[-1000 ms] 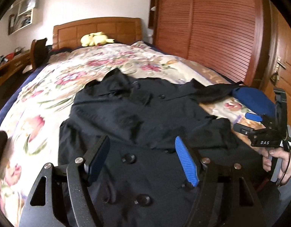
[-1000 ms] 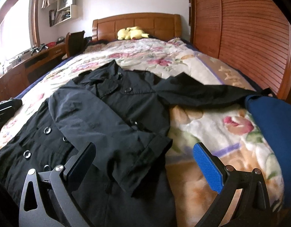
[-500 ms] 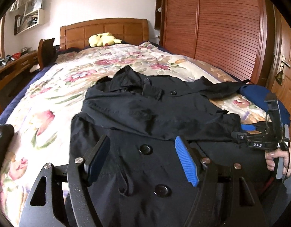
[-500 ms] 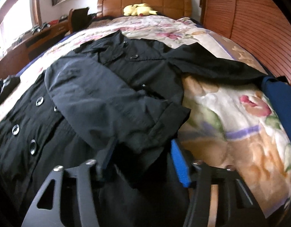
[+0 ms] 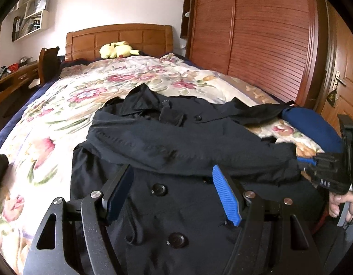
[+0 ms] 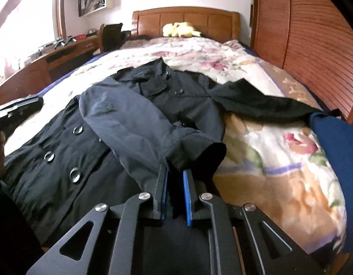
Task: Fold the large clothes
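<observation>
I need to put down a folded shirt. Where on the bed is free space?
Free: the floral quilt between the coat's collar and the yellow plush toy, and the strip left of the coat. Crowded: the right edge, with the spread sleeve and blue cushion.

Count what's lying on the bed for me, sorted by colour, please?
Black: 1, the coat
Blue: 1, a cloth bundle
Yellow: 1, a plush toy
Total: 3
</observation>
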